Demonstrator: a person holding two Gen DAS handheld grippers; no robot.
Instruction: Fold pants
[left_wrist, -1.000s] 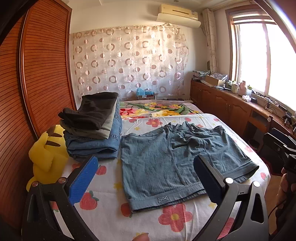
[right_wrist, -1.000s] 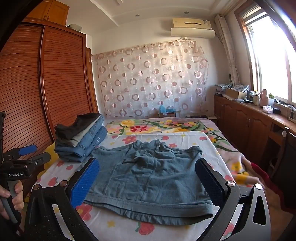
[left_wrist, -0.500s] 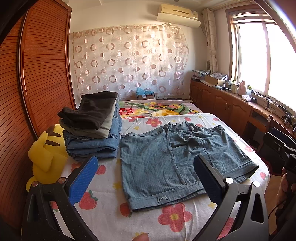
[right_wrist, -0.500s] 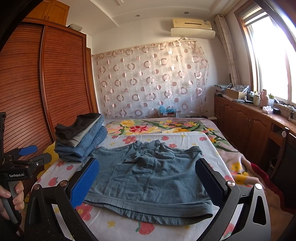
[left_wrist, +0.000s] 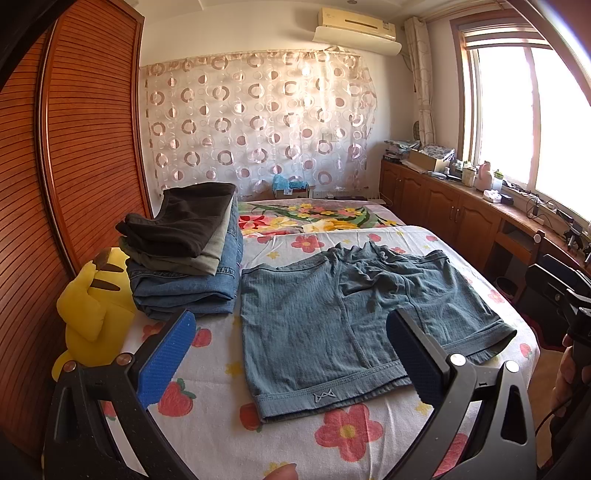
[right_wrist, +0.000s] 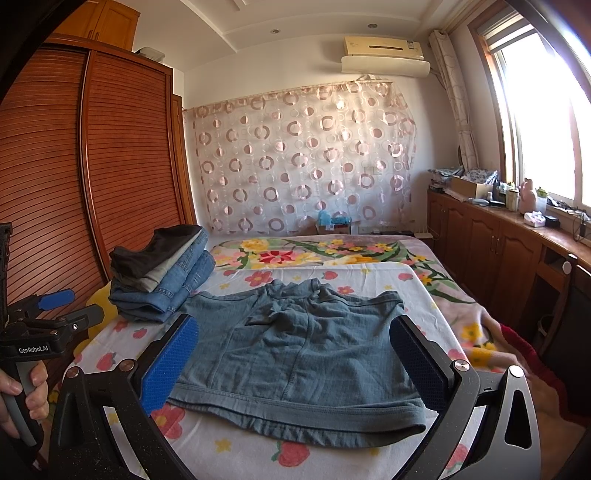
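A pair of blue-grey shorts (left_wrist: 343, 321) (right_wrist: 295, 350) lies spread flat on the flowered bedsheet (left_wrist: 221, 417), waistband rumpled at the far side. My left gripper (left_wrist: 291, 354) hovers open above the near left edge of the bed, nothing between its fingers. My right gripper (right_wrist: 295, 362) is open too, held over the near hem of the shorts without touching them. In the right wrist view the left gripper (right_wrist: 55, 306) shows at the far left, held by a hand (right_wrist: 22, 391).
A stack of folded pants (left_wrist: 188, 254) (right_wrist: 162, 273) sits at the left of the bed beside a yellow plush toy (left_wrist: 92, 317). A wooden wardrobe (left_wrist: 81, 147) runs along the left. Low cabinets (left_wrist: 461, 218) line the window wall on the right.
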